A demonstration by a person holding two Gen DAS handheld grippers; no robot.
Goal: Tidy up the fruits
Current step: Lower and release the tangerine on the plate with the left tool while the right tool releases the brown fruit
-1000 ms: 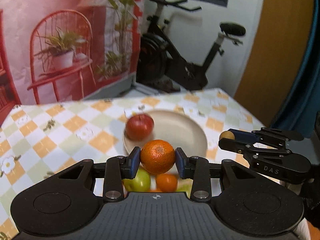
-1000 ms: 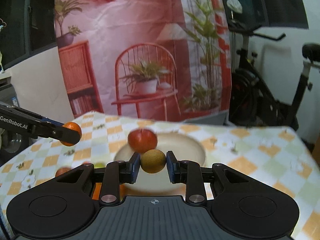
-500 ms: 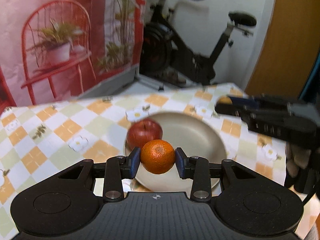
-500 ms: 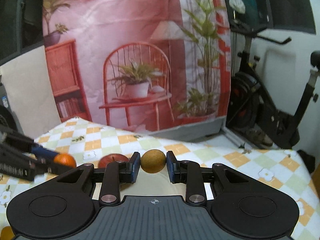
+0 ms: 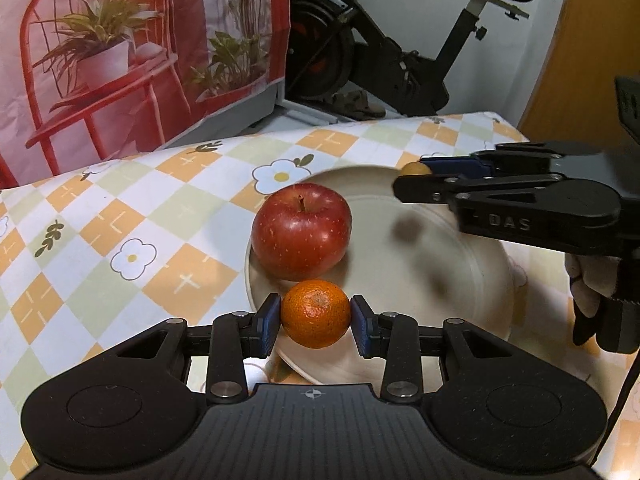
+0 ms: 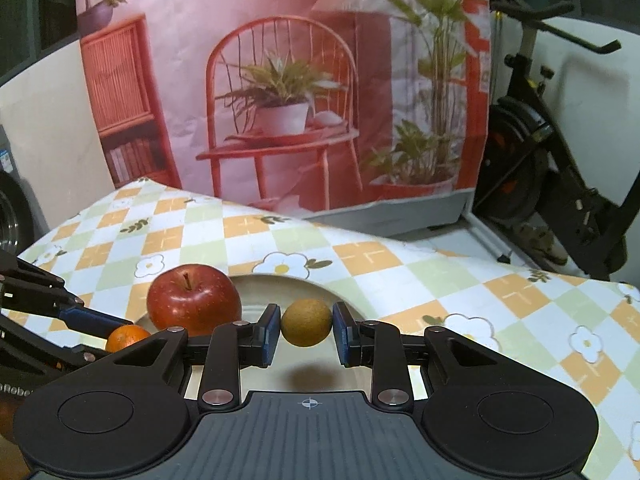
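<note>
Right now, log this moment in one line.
left gripper: orange | right gripper: brown fruit | apple: on plate

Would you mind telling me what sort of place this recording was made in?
Probably a room in a home, staged for recording: an exercise bike stands behind a table with a checked floral tablecloth, and a printed backdrop of a chair and plants hangs behind.

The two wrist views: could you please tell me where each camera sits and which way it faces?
Left wrist: on the left gripper, facing along its fingers over the round beige plate; it holds the orange tangerine; right gripper at right.
Right wrist: on the right gripper, holding the small brown round fruit; left gripper at left.
Shared: shiny red apple, plate, both fruits.
</note>
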